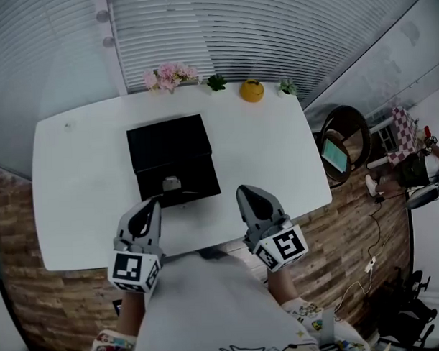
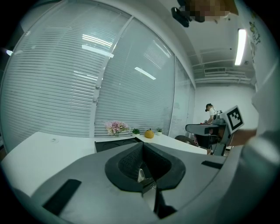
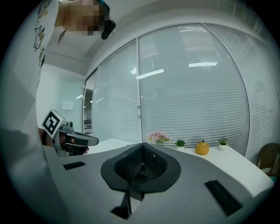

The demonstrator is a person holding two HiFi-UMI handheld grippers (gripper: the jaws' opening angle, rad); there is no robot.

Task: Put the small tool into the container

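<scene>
A black container (image 1: 172,160) lies open on the white table (image 1: 76,176). A small grey metal tool (image 1: 171,183) rests in its near half. My left gripper (image 1: 156,203) hovers just in front of the container's near edge, a little left of the tool, with jaws shut and nothing seen in them. My right gripper (image 1: 244,192) is over the table to the right of the container, also shut and empty. In the left gripper view, the shut left gripper (image 2: 142,145) points over the container (image 2: 114,143). In the right gripper view, the right gripper (image 3: 142,146) is shut.
Pink flowers (image 1: 171,75), two little green plants (image 1: 216,82) and an orange ornament (image 1: 252,90) line the table's far edge under the window blinds. A round chair (image 1: 344,141) stands to the right. The table's near edge is below my grippers.
</scene>
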